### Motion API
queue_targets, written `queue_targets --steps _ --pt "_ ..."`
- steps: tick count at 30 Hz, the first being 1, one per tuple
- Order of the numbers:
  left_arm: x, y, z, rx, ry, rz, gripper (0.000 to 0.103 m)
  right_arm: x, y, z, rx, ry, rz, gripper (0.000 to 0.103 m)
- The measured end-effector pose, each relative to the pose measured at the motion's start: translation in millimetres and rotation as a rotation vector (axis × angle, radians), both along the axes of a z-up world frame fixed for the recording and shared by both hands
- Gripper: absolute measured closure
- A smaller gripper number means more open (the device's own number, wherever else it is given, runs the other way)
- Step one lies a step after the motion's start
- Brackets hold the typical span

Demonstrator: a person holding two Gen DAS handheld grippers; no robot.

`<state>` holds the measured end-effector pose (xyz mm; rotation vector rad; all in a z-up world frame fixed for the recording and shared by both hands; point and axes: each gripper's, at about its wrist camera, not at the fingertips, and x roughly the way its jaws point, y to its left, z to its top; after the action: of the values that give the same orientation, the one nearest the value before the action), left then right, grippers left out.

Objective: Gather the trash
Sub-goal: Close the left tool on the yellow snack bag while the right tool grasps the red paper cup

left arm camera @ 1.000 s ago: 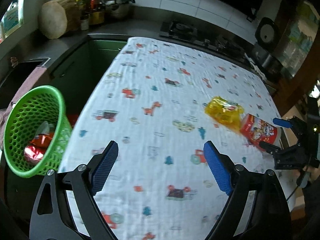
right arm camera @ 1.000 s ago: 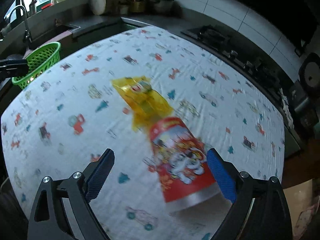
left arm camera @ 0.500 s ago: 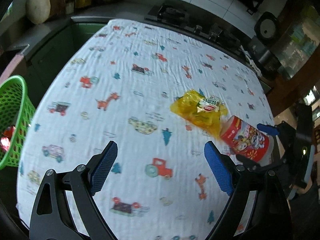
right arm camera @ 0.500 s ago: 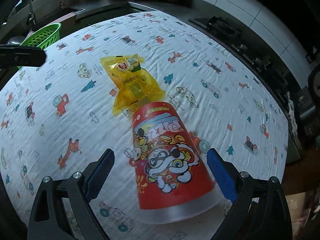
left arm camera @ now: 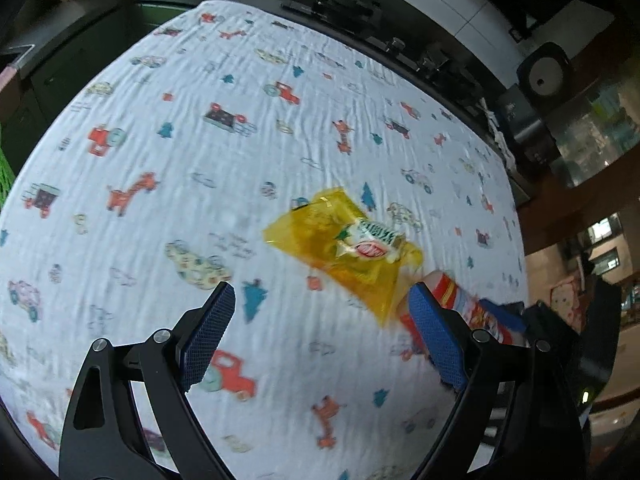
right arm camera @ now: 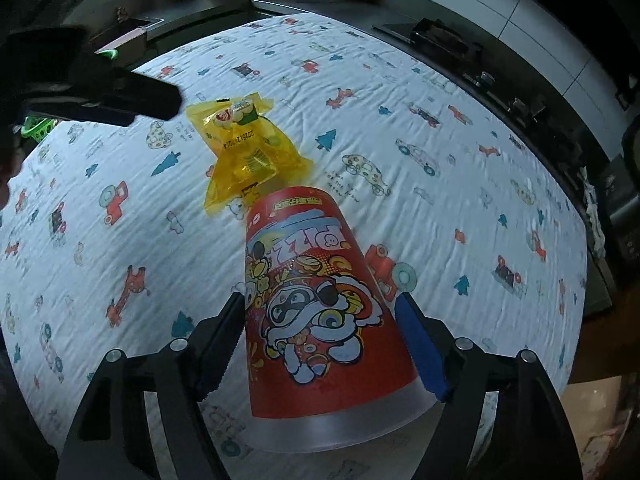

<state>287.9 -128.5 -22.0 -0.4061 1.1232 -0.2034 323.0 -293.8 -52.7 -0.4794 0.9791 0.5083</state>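
Cloth (right arm camera: 440,112) with printed cars, trees and giraffes covers the whole desk, and the two pieces of trash lie on it near the right edge. The bigger piece is a red snack cup (right arm camera: 316,292) with cartoon print, lying on its side. The right claw (right arm camera: 320,344) is closing around it, one blue pad at each side of the cup, but I cannot tell if the pads already press on the wall. Just beyond the cup, touching its narrow end, lies a yellow snack bag (left arm camera: 348,252). The left claw (left arm camera: 324,328) hangs above the cloth just before this bag, its jaws wide apart and empty. A green basket (right arm camera: 38,128) shows only a little at the far left edge, behind the left claw.

The cup is conical and smooth, so it may slip out backward when squeezed, or its thin wall may crush. When it moves, it may also push the bag away from the left claw.
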Motion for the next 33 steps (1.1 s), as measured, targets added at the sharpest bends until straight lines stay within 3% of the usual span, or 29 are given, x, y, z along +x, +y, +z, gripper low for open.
queue_targets --steps 15,33 --pt "37 -26 -22 -0.081 0.106 0.125 0.015 -16 -3 -2 0.017 0.0 0.034 0.03" --pt "66 -36 -50 0.02 0.214 0.143 0.017 -23 -1 -1 0.035 0.01 0.049 0.03"
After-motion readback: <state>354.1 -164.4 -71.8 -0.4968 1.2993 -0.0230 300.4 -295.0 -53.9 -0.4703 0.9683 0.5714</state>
